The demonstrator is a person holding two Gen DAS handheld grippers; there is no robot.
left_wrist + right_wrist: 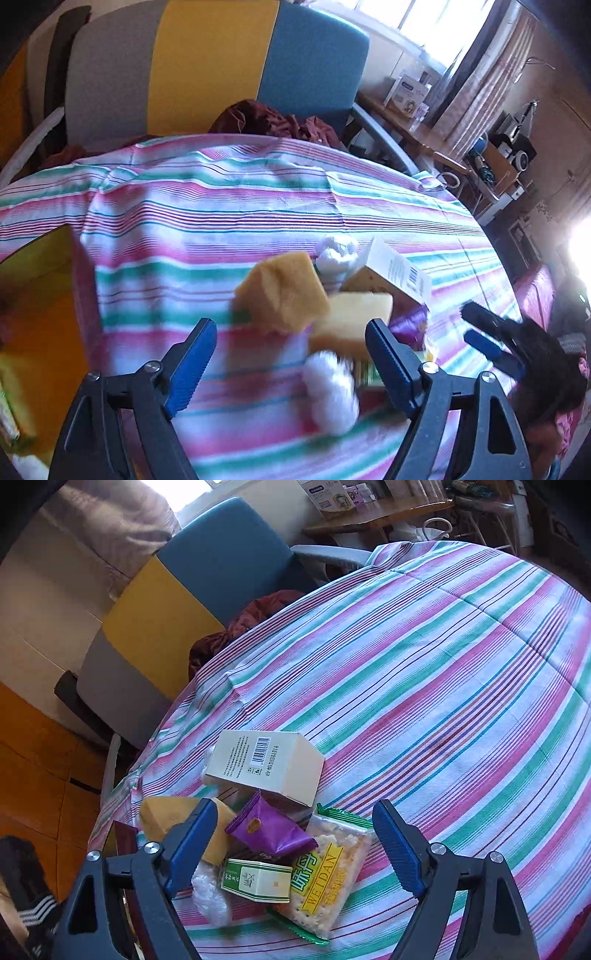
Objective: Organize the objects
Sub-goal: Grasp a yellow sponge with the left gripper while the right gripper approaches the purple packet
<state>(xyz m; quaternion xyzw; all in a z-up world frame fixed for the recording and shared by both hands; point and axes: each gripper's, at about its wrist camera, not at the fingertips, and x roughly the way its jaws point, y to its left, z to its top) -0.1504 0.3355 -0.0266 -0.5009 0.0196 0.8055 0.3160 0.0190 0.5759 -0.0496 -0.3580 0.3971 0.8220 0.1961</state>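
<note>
Both the left gripper (291, 354) and right gripper (295, 843) hover released over the snack pile; the cracker packet (325, 877) lies on the counter (461, 686); best straddle one item squarely before closing.

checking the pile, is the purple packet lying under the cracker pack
No, the purple packet lies on top, overlapping the cracker pack's corner.
</note>
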